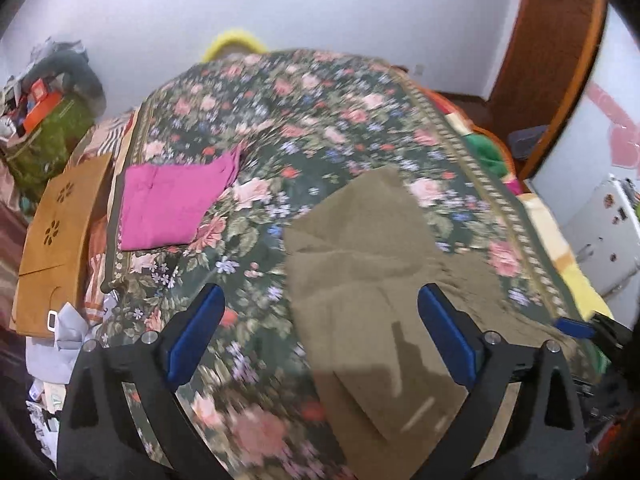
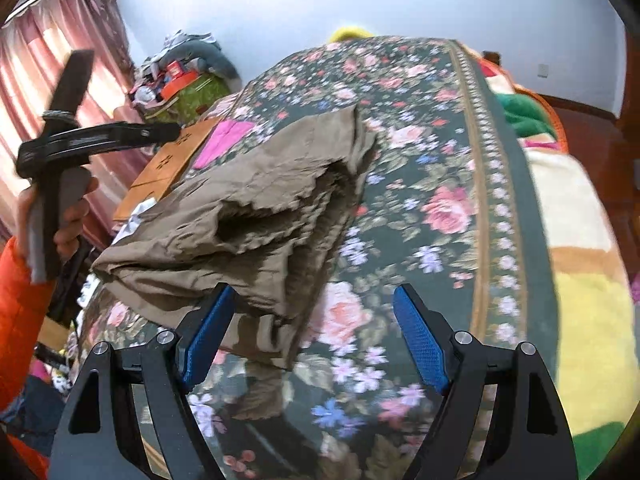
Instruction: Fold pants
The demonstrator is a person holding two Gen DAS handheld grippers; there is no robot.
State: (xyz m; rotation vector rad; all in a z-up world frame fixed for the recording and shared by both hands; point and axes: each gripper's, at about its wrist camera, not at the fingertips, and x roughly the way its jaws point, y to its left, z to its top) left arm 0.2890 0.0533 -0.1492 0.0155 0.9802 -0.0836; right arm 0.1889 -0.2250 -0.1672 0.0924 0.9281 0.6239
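Note:
Olive-brown pants (image 1: 372, 276) lie folded on the floral bedspread (image 1: 280, 120); in the right wrist view the pants (image 2: 256, 208) show as a rumpled folded stack with an open waist. My left gripper (image 1: 320, 316) is open and empty, hovering above the pants' left edge. My right gripper (image 2: 314, 320) is open and empty, its left finger (image 2: 208, 332) in front of the pants' near corner. The left gripper's handle (image 2: 60, 168) shows in the right wrist view, held in a hand with an orange sleeve. The right gripper's blue tip (image 1: 576, 326) shows at the pants' right edge.
Folded magenta pants (image 1: 172, 204) lie at the bed's left side. A tan cardboard box (image 1: 60, 240) sits beside them. A cluttered green bag (image 1: 48, 136) stands by the wall. Bright blankets (image 2: 580, 272) hang off the bed's right side. Pink curtains (image 2: 40, 80) hang at the left.

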